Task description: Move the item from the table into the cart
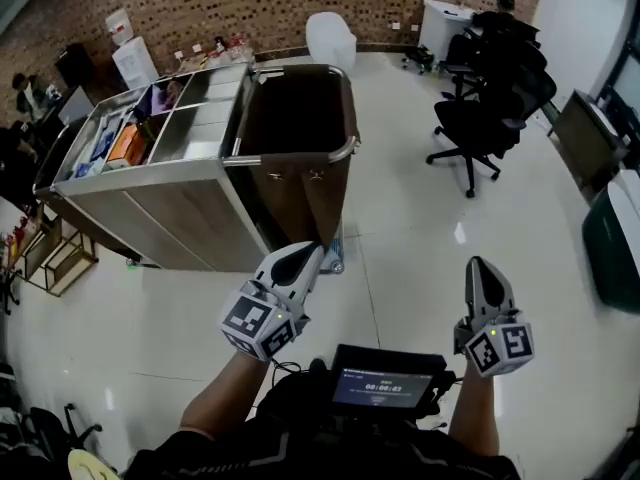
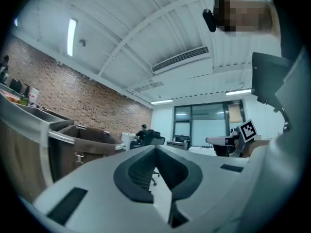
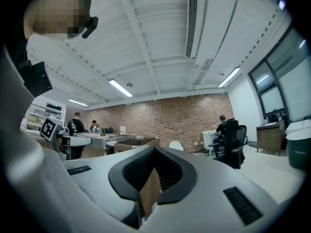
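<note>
Left gripper (image 2: 155,149) jaws were pressed together with nothing between them, only floor and far chairs past the tip. Right gripper (image 3: 155,152) was the same: jaws fully closed and empty, brick wall beyond. Both were held level, side by side and well apart, just ahead of the person's chest screen (image 1: 382,386), pointing away over bare floor (image 1: 400,238). That looked like a carry-nothing, ready pose rather than a reach, since neither tip was near anything to grab. The cart (image 1: 150,183) stood far left, nearer the left gripper but apart from it, with its brown bag (image 1: 290,108) open on the right end and its top tray bins holding mixed stuff, including an orange pack (image 1: 125,143). The item to move couldn't be picked out; no table with it showed close by, only a white table at the far wall, too small to read. Office chairs (image 1: 480,118) were far right, clear of the path. Judgement: the task was not under way here. The jaws were probably closed because nothing was being handled, and they would need to open before any pickup.
</note>
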A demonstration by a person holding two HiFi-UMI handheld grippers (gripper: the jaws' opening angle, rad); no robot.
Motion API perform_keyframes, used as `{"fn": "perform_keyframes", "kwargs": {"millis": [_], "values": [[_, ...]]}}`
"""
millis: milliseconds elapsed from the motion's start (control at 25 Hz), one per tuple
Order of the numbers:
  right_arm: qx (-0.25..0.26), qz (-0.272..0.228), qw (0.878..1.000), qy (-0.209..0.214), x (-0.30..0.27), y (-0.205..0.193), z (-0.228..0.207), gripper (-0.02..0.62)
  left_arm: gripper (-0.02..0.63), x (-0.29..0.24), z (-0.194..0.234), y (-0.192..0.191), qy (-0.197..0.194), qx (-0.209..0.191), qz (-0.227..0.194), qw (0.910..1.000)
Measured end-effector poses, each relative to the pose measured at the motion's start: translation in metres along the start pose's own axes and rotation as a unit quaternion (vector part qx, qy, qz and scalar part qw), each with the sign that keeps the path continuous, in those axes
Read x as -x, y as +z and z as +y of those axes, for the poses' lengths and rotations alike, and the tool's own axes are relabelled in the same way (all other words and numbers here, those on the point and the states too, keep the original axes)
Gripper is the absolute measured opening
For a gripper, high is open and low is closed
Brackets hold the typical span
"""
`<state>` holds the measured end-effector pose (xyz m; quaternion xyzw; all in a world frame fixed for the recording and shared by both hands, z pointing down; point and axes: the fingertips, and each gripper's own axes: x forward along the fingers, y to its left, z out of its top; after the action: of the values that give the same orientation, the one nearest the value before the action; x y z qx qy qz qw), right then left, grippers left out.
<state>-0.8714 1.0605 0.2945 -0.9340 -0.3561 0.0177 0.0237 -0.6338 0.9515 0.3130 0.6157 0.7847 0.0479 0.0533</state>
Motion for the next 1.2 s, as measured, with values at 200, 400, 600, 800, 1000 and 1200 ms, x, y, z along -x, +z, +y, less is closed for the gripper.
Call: {"fn": "perform_keyframes", "kwargs": {"millis": [200, 400, 600, 800, 1000, 1200], "values": [[0.002, 0.008, 0.992, 0.124, -0.117, -0.007, 0.112, 0.0, 0.005, 0.076, 0.111, 0.009, 0.109, 0.012, -0.001, 0.994], [-0.001, 0.012, 0.963, 0.27, -0.217, -0.02, 0.226, 0.0, 0.005, 0.158, 0.191, 0.019, 0.237, 0.009, -0.015, 0.9714], [0.007, 0.028, 0.911, 0.412, -0.278, -0.038, 0.405, 0.0, 0.006, 0.305, 0.27, 0.033, 0.378, 0.012, -0.045, 0.9246], [0.019, 0.011, 0.865, 0.501, -0.275, -0.044, 0.669, 0.0, 0.005, 0.558, 0.328, 0.056, 0.515, -0.001, -0.088, 0.8526], [0.012, 0.021, 0.803, 0.596, -0.224, -0.066, 0.948, 0.0, 0.005, 0.829, 0.358, 0.046, 0.638, 0.002, -0.057, 0.7682], [0.015, 0.034, 0.731, 0.682, -0.164, -0.081, 1.177, 0.0, 0.005, 1.032, 0.36, 0.041, 0.708, 0.032, -0.099, 0.6982]]}}
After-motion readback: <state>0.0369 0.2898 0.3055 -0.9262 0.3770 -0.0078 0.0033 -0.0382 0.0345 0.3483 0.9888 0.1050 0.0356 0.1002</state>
